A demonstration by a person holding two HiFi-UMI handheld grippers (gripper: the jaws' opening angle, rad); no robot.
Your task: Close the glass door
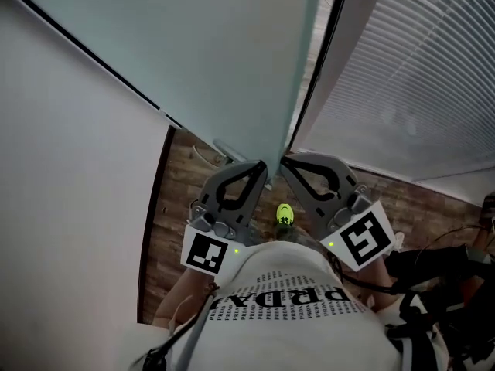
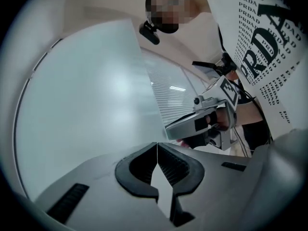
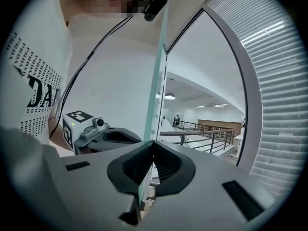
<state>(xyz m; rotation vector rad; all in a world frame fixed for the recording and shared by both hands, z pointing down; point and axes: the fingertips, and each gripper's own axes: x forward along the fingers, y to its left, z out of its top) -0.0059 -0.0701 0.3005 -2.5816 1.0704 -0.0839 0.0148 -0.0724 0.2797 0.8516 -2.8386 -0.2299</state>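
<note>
Nearest you: white shirt with black lettering point(image 1: 286, 304). Your left gripper point(image 2: 157, 147): grey jaws brought together tip to tip, just beside the door's free edge; whether they pinch anything is unclear. Your right gripper point(image 3: 153, 144): jaws clamped on that edge. Then the frosted pale-green glass door point(image 1: 232, 52), upright, its edge between both grippers. Beyond: brown wooden floor point(image 1: 174, 207), white slatted blinds point(image 1: 418, 76).

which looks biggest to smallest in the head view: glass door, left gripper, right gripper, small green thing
1. glass door, by far the largest
2. right gripper and left gripper, about alike, so not ranked
3. green thing, smallest
</note>
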